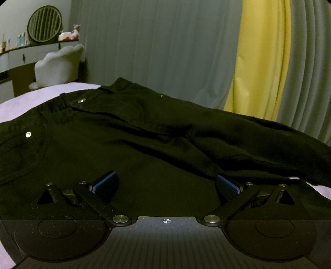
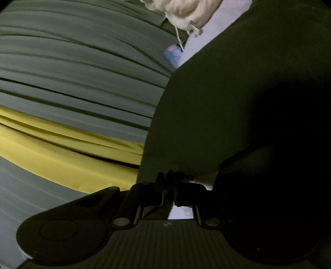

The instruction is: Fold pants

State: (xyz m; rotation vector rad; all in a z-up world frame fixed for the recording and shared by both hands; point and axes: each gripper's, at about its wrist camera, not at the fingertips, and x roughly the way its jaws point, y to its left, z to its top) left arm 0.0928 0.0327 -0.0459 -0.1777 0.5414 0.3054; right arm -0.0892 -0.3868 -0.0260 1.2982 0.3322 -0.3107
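Note:
Black pants [image 1: 144,128] lie spread on a lavender bed [image 1: 31,97], waistband and metal button to the left, one leg running off to the right. My left gripper [image 1: 165,178] hovers low over the seat area, open, its blue pads [image 1: 105,182] wide apart with nothing pinched between them. In the rolled right wrist view the pants [image 2: 238,93] fill the right side as a dark sheet. My right gripper [image 2: 168,180] has its fingers nearly together at the fabric's edge, shut on a thin fold of it.
Grey curtains [image 1: 155,41] with a yellow panel [image 1: 260,62] hang behind the bed. A white chair [image 1: 60,62] and a vanity with a round mirror [image 1: 44,23] stand at the far left. Beige cloth [image 2: 182,12] and a blue item [image 2: 173,54] lie by the bed's edge.

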